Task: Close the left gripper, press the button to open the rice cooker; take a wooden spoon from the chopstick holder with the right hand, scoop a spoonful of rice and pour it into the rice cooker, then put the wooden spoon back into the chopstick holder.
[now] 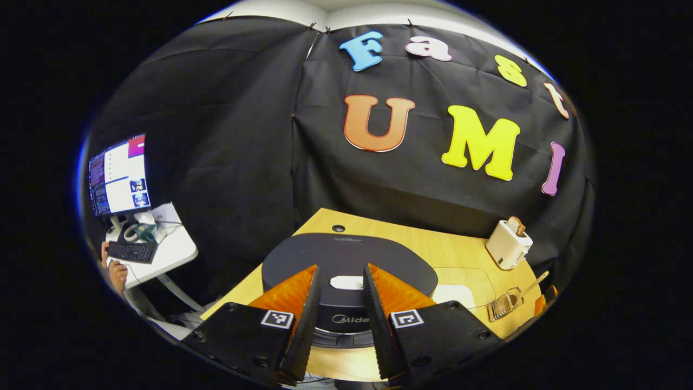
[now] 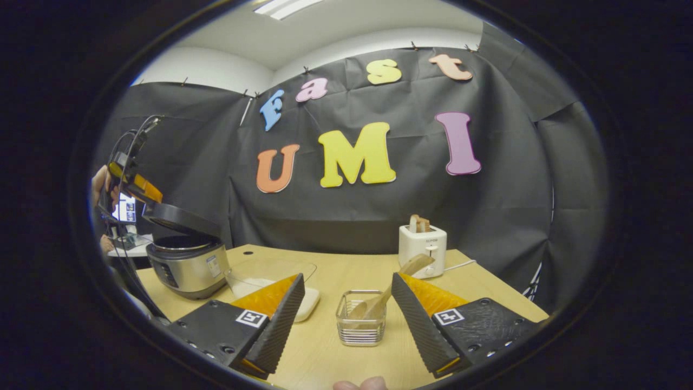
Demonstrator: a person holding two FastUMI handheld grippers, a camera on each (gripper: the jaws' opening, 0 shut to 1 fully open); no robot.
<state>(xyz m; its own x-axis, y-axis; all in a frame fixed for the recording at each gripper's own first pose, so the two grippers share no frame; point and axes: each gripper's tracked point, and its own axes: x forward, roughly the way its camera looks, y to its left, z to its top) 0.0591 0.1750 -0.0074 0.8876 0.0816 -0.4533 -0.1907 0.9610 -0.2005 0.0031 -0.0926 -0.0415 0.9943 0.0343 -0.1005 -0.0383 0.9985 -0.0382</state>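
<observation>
In the left gripper view my left gripper (image 1: pixel 341 268) hangs over the rice cooker's dark lid (image 1: pixel 346 254), fingers a little apart, straddling its white button (image 1: pixel 346 282) and gripping nothing. In the right gripper view the rice cooker (image 2: pixel 187 265) stands at the table's left with its lid (image 2: pixel 178 216) tilted up; the left gripper (image 2: pixel 135 187) is just above that lid. My right gripper (image 2: pixel 347 279) is wide open before the clear chopstick holder (image 2: pixel 361 319), apart from it. A wooden spoon (image 2: pixel 417 265) leans in the holder. A clear container of white rice (image 2: pixel 270 279) sits beside the cooker.
A white toaster (image 2: pixel 422 244) with bread stands at the back of the wooden table (image 2: pixel 346 271). In the left gripper view the toaster (image 1: pixel 508 244), the chopstick holder (image 1: pixel 506 304) and the rice container (image 1: pixel 460 287) lie to the right. A monitor (image 1: pixel 119 176) and keyboard sit on a side table at left.
</observation>
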